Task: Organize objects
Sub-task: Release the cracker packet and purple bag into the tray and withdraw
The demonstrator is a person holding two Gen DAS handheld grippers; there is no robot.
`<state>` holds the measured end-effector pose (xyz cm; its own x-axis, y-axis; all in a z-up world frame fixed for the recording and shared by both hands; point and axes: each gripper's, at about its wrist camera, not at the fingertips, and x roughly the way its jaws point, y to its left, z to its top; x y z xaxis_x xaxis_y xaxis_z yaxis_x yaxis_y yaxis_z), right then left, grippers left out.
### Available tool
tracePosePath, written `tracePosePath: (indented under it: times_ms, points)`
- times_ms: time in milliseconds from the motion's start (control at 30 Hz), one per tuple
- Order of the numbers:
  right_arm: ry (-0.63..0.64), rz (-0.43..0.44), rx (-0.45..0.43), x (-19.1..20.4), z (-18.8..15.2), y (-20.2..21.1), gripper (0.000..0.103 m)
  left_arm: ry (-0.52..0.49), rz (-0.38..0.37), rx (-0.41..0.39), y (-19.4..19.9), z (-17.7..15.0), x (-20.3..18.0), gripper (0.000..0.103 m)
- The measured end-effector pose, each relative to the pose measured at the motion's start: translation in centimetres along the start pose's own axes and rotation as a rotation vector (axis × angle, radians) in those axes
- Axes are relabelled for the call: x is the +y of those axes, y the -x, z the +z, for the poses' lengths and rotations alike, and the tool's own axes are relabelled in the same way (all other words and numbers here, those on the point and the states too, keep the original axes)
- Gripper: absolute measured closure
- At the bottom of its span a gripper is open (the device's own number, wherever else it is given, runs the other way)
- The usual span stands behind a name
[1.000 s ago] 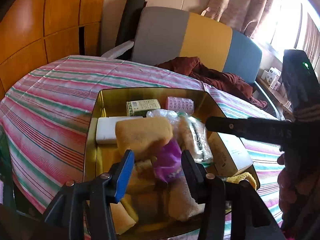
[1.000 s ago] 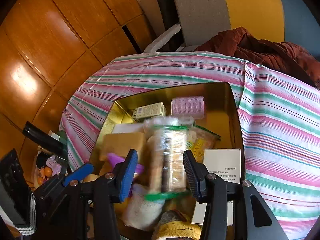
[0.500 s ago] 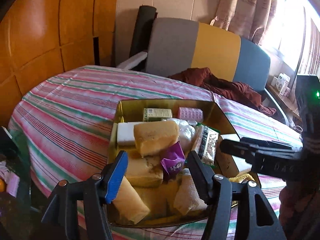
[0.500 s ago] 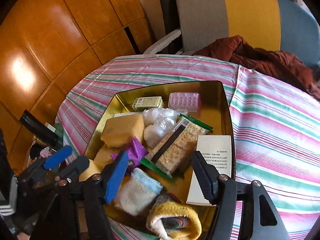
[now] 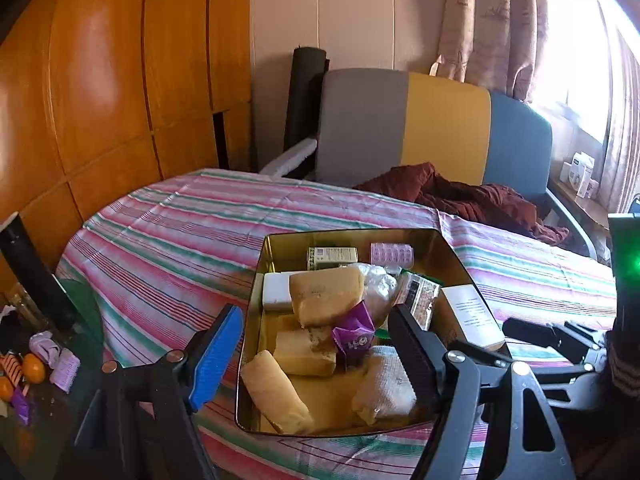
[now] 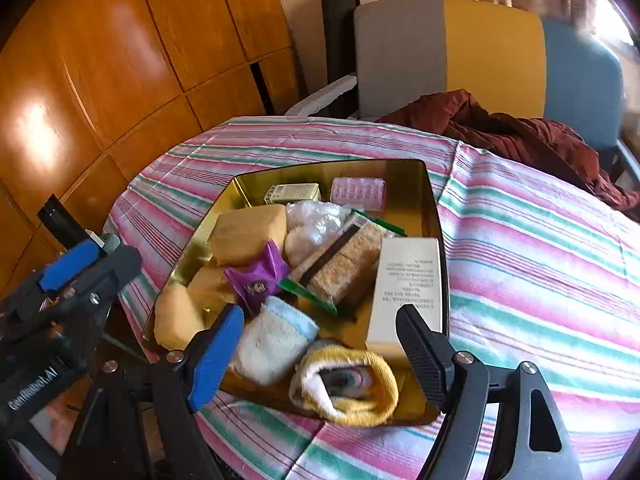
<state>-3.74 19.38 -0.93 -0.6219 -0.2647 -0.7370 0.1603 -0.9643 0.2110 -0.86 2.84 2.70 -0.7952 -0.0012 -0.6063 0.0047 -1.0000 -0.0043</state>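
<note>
A gold tin tray [image 6: 430, 192] sits on a striped tablecloth [image 6: 540, 264] and holds several items: yellow sponges [image 6: 248, 232], a purple wrapper [image 6: 258, 276], a cracker packet [image 6: 344, 268], a white box [image 6: 408, 280], a white-blue sock [image 6: 276, 340], a yellow sock [image 6: 348, 388]. The tray also shows in the left wrist view [image 5: 454, 252]. My left gripper [image 5: 316, 352] is open and empty, pulled back near the tray's front edge. My right gripper [image 6: 320, 348] is open and empty above the tray's near end.
A grey, yellow and blue chair [image 5: 440, 128] with a dark red cloth [image 5: 460, 196] stands behind the table. Wooden panels [image 5: 100, 80] line the left wall. Small loose items [image 5: 44, 364] lie low at the left, off the table.
The right gripper opened and let the cracker packet drop into the tray. Both grippers pulled back and up, away from the tray.
</note>
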Motion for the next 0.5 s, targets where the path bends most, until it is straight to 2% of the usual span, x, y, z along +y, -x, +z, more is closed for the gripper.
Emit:
tracePosePath:
  times_ms: [300,500]
  points:
    - [-0.022,-0.022,-0.012,-0.7,-1.5,1.0,0.024,0.007,-0.009,0.029,0.2,-0.8,-0.7,0.027]
    - [-0.018,-0.033,-0.015,-0.7,-1.8,1.2,0.023,-0.006,-0.01,0.017,0.4,-1.0,-0.8,0.027]
